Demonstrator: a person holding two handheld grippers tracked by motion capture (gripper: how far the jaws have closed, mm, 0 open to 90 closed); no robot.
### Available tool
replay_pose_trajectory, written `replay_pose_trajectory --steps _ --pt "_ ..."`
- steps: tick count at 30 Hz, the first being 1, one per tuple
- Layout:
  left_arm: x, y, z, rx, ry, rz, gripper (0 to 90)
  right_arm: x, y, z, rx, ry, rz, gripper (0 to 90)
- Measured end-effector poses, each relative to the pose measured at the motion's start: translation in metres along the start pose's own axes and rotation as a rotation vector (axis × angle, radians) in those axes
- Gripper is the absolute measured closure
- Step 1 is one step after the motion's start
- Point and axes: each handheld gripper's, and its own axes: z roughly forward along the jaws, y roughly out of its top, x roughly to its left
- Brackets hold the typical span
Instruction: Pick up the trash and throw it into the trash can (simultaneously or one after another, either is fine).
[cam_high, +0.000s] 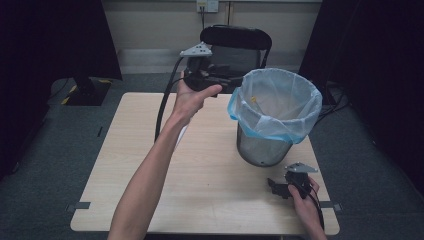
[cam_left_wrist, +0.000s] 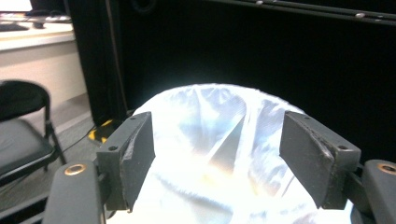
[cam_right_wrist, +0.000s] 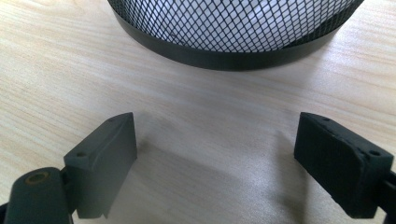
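A black mesh bin (cam_high: 262, 150) lined with a pale blue-white plastic bag (cam_high: 280, 105) stands on the right half of the wooden table (cam_high: 150, 190). Something small and yellowish (cam_high: 253, 100) lies inside the bag. My left gripper (cam_high: 225, 80) is held up in the air just left of the bag's rim, pointing at it. In the left gripper view the left gripper (cam_left_wrist: 217, 135) is open and empty, with the bag's mouth (cam_left_wrist: 210, 154) bright beyond it. My right gripper (cam_high: 278, 186) rests low near the front right edge, open. In the right gripper view the right gripper (cam_right_wrist: 217, 140) faces the bin's base (cam_right_wrist: 233, 51).
A black chair (cam_high: 235, 40) stands behind the table's far edge. On the floor at the left is a dark stand base (cam_high: 87, 92). A small pale thing (cam_high: 182, 134) lies on the table beside my left forearm. Dark curtains hang on both sides.
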Motion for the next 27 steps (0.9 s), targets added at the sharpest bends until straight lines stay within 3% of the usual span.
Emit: replay_pose_trajectory --steps 9,13,14,20,23,27 --pt "0.017 -0.024 -0.030 0.001 0.066 -0.009 28.0 0.000 0.000 0.000 0.000 0.000 0.000 12.4" --pt "0.026 -0.033 -0.039 -0.008 0.066 -0.057 31.9 0.000 0.000 0.000 0.000 0.000 0.000 12.4" --pt "0.031 -0.039 -0.043 -0.010 0.083 -0.090 33.2 0.000 0.000 0.000 0.000 -0.001 0.000 12.4" --pt "0.039 -0.057 -0.049 0.010 0.138 -0.073 32.1 0.000 0.000 0.000 0.000 0.000 0.000 12.3" --pt "0.042 -0.063 -0.052 0.009 0.141 -0.079 32.3 0.000 0.000 0.000 0.000 0.000 0.000 12.4" --pt "0.049 -0.084 -0.060 0.040 0.187 -0.107 32.7 0.000 0.000 0.000 0.000 0.000 0.000 12.4"
